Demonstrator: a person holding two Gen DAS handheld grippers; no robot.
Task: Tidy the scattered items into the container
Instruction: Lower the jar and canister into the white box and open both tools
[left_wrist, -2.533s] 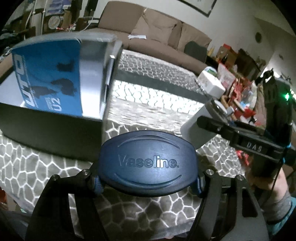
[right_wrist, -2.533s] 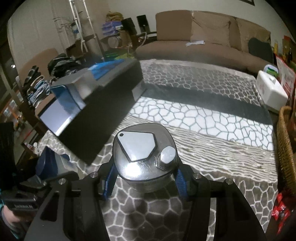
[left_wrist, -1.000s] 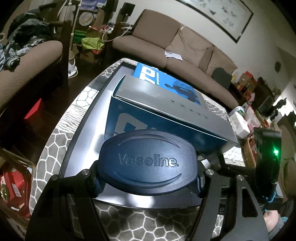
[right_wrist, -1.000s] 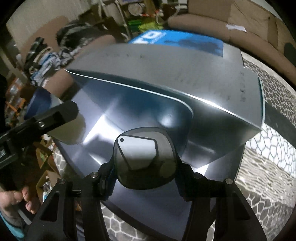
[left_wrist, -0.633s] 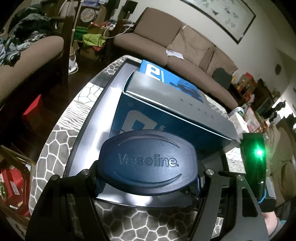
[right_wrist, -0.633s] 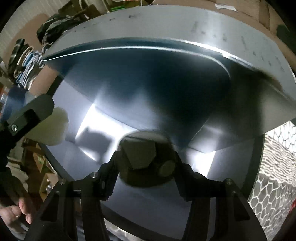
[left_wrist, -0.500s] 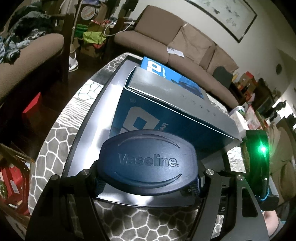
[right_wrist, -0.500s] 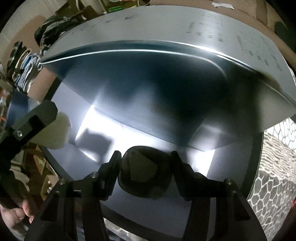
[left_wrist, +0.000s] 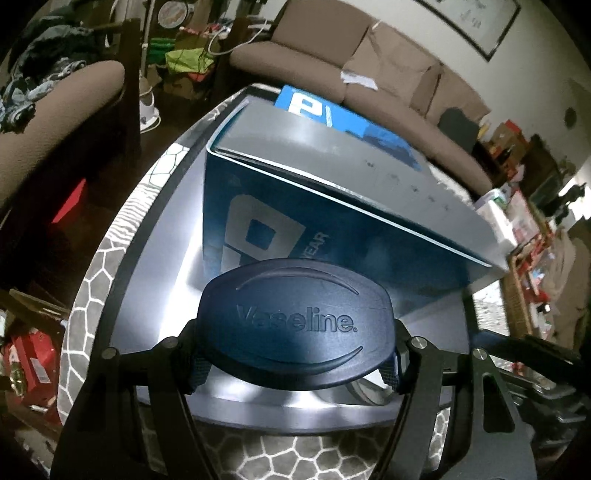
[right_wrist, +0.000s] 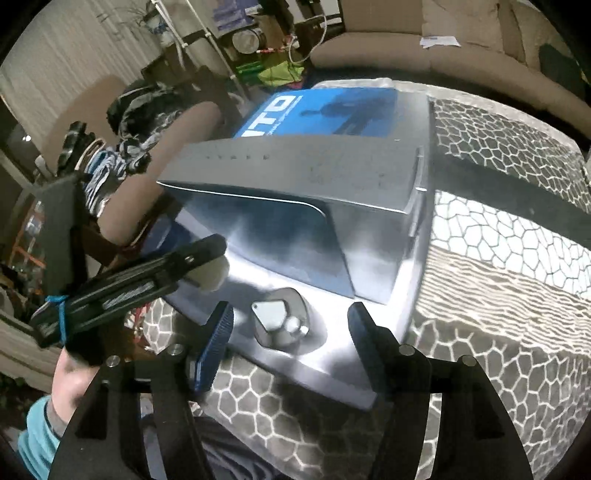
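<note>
A large silver-grey cardboard box with a blue printed lid (right_wrist: 369, 177) is seen standing open on the honeycomb-patterned grey and white cloth (right_wrist: 498, 280) that covers the table, its lid raised at the far side and its pale floor lying open at the near side. A brown sofa (left_wrist: 332, 70) lies beyond the table, at the far side of the room.

The small metallic flask with a faceted cap (right_wrist: 284, 325) has been let go: a second ago it was clamped in the right gripper (right_wrist: 290, 345), low inside the box, whereas it is now seen lying on the box floor near the front edge, with the gripper drawn back above it. The jaws of that gripper have just been opening; the flask sits in the gap between them, but neither pad touches it. One scattered item is therefore judged to be stowed.

The left gripper (left_wrist: 295, 360) is closed on the dark blue oval Vaseline jar lid (left_wrist: 295, 328), both pads being pressed against its sides. In the right wrist view the jar's pale body (right_wrist: 210, 275) is held over the left part of the box floor, apparently not yet set down. Its release is judged to be the step in hand.
</note>
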